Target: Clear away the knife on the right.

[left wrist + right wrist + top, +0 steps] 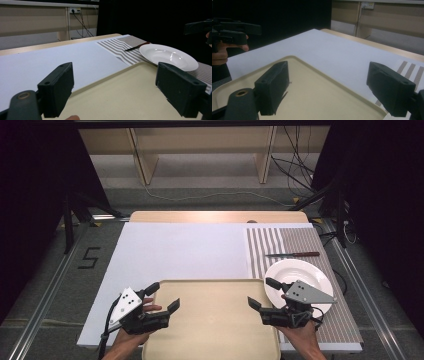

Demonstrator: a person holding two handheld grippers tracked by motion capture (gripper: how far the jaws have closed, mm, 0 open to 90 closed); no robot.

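- White-covered desk (180, 250) carries a beige tray (210, 325), white plate (300, 275) and knife (292, 254) on a striped placemat (295, 242).
- Left hand-held gripper (161, 296): jaws spread, empty, over the tray's left edge.
- Right hand-held gripper (261, 293): jaws spread, empty, between tray and plate.

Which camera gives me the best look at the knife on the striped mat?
The high view: the whole knife lies beyond the white plate. In the left gripper view it's a dark sliver behind the plate.

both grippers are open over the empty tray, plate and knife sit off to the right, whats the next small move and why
Probably ease the right gripper toward the white plate just beside it. Both grippers are open and hold nothing, the beige tray is bare, and the plate on the striped mat lies nearer than the knife. The left gripper can wait.
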